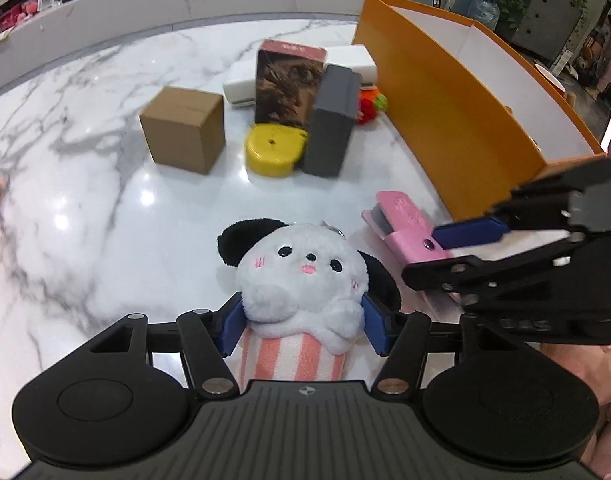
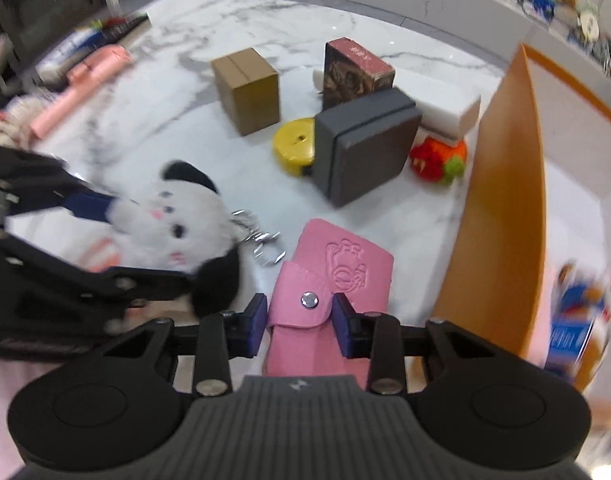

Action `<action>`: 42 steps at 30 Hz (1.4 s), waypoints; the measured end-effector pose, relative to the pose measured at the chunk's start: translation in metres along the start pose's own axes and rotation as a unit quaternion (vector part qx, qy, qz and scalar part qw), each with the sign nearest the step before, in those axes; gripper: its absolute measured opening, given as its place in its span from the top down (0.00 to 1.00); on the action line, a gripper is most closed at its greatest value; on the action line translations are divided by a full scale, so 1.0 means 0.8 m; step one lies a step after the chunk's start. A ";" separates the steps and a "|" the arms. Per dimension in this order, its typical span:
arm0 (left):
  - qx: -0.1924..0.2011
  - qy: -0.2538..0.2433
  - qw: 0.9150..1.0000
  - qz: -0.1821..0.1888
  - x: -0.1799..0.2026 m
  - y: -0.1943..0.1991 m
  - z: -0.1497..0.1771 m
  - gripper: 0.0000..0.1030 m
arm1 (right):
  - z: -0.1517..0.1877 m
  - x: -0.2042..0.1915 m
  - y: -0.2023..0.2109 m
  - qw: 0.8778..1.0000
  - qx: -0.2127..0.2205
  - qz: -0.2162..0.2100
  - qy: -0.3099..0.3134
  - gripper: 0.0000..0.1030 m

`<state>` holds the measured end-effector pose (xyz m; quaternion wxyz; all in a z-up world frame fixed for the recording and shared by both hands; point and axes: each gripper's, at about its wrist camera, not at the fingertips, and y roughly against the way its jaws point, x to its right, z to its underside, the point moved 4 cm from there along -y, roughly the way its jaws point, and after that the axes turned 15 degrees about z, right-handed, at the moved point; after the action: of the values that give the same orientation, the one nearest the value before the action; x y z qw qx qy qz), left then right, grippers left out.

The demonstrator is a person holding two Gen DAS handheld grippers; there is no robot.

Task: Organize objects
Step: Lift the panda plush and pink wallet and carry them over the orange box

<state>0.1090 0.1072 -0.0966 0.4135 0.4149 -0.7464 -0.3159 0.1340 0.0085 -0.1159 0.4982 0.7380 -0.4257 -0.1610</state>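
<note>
A white plush panda with black ears and a pink-striped body lies on the marble table. My left gripper is shut on it, its blue pads pressing both sides of the neck. To its right lies a pink snap-flap case. The right wrist view shows my right gripper shut on that pink case at the flap. The plush panda and left gripper appear at the left there, with a metal keyring trailing from the plush. The right gripper reaches in from the right.
An open orange box with white inside stands at the right. Behind are a cardboard box, a yellow round case, a grey box, a brown picture box, a white box and a red knitted toy.
</note>
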 end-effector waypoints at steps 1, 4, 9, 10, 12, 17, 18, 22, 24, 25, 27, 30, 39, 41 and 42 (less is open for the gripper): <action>0.001 0.006 1.000 0.000 0.003 0.000 0.003 0.33 | 0.008 0.003 0.007 1.000 0.000 -0.012 -0.017 0.64; 0.006 0.020 1.000 0.014 0.018 -0.002 0.012 0.33 | 0.033 0.019 0.028 0.996 0.002 -0.069 -0.062 0.64; 0.016 0.032 0.998 0.044 0.057 -0.010 0.026 0.33 | 0.081 0.053 0.046 0.978 -0.026 -0.138 -0.156 0.64; 0.018 0.031 0.998 0.045 0.065 -0.012 0.028 0.33 | 0.093 0.062 0.048 0.973 -0.028 -0.146 -0.175 0.64; 0.020 0.033 0.998 0.052 0.080 -0.017 0.031 0.33 | 0.114 0.082 0.051 0.962 -0.033 -0.168 -0.213 0.64; 0.022 0.051 0.995 0.081 0.108 -0.030 0.038 0.34 | 0.156 0.128 0.043 0.915 -0.044 -0.233 -0.325 0.63; 0.025 0.055 0.995 0.083 0.111 -0.032 0.039 0.34 | 0.162 0.135 0.041 0.907 -0.042 -0.241 -0.343 0.63; 0.031 0.062 0.994 0.086 0.126 -0.042 0.038 0.34 | 0.179 0.153 0.035 0.884 -0.046 -0.255 -0.388 0.62; 0.031 0.062 0.994 0.088 0.136 -0.047 0.038 0.34 | 0.183 0.158 0.032 0.883 -0.052 -0.248 -0.395 0.61; 0.032 0.066 0.993 0.092 0.139 -0.049 0.039 0.34 | 0.186 0.161 0.031 0.880 -0.052 -0.250 -0.401 0.59; 0.033 0.072 0.992 0.100 0.147 -0.053 0.040 0.34 | 0.191 0.170 0.029 0.876 -0.053 -0.247 -0.410 0.54; 0.034 0.063 0.993 0.097 0.160 -0.059 0.041 0.33 | 0.193 0.178 0.028 0.884 -0.060 -0.222 -0.406 0.51; 0.030 0.063 0.995 0.077 0.163 -0.057 0.039 0.33 | 0.195 0.184 0.034 0.912 -0.049 -0.188 -0.362 0.72; 0.032 0.066 0.995 0.071 0.161 -0.055 0.040 0.34 | 0.193 0.183 0.034 0.918 -0.047 -0.183 -0.348 0.72; 0.034 0.067 0.995 0.067 0.161 -0.054 0.039 0.34 | 0.192 0.182 0.035 0.922 -0.045 -0.181 -0.338 0.72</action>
<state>0.0565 -0.0217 -0.1006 0.4690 0.3976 -0.7533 -0.2336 0.1046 -0.2020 -0.1334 0.3196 0.6810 -0.4199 -0.5078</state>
